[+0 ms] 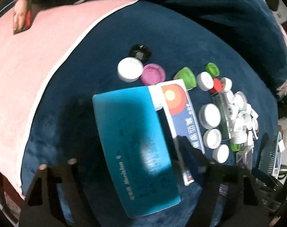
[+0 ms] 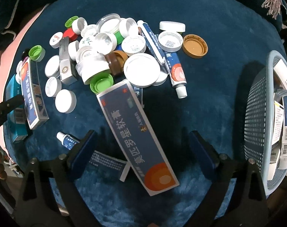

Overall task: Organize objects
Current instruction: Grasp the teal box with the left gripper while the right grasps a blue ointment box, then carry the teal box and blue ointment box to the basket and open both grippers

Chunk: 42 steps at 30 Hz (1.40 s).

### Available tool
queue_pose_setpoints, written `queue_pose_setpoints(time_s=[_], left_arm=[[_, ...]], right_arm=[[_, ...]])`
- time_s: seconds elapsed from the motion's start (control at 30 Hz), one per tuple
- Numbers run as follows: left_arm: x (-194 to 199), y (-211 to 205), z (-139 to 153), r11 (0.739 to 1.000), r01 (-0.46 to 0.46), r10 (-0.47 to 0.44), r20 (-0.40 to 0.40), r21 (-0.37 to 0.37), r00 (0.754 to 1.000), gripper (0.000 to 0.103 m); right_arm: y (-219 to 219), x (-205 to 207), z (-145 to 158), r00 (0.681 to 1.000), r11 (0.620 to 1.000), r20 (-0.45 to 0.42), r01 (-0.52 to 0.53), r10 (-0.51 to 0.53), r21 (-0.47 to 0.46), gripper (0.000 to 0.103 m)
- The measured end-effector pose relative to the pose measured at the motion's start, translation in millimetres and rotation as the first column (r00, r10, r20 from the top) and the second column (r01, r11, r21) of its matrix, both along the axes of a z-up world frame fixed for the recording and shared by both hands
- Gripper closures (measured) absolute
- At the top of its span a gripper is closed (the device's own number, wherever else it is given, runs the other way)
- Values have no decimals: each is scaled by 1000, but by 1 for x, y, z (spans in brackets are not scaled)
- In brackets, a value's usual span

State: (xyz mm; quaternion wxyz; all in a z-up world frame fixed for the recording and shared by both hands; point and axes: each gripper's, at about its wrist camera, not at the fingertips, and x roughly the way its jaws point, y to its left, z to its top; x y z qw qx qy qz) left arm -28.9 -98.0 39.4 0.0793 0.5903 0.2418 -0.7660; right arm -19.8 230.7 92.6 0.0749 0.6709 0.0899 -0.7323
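Observation:
A teal box [image 1: 135, 149] lies on the dark blue cloth between my left gripper's [image 1: 132, 168] wide-open jaws; it also shows at the far left of the right wrist view [image 2: 14, 102]. A blue ointment box [image 1: 183, 113] lies against its right side, with one finger [image 1: 188, 151] over it. My right gripper [image 2: 141, 149] is open around a long blue ointment box [image 2: 137, 134] with an orange circle, which lies flat. A loose pile of white, green and brown caps [image 2: 105, 43] and a tube [image 2: 173, 66] lie beyond it.
A light blue perforated basket [image 2: 257, 117] holding several boxes stands at the right. A small tube [image 2: 67, 140] and a leaflet [image 2: 109, 164] lie by my right gripper's left finger. A pink cloth [image 1: 39, 66] covers the left. Caps [image 1: 151, 73] lie beyond the teal box.

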Motion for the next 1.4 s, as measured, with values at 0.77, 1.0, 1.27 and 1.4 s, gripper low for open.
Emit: queue_pose_setpoints(time_s=[0.77,1.0,1.27,1.4], left_arm=[[-18,101,78,930,356,-368,-242,-95,898,39],[-35,161,108,867,496,-485,-316,-50,815,39],[-52,277,147,698,714,-672,-396,-56,625,39],[-57,339,156,605,794,-740,-411,-58,533,39]], right_arm=[[25,15,50,969,949,-135,164,-206,-269,61],[71,23,77,930,911,-182,247,-318,-331,61],[175,50,106,720,742,-269,487,-640,-460,61],[233,66,117,577,632,-283,593,-766,-500,61]])
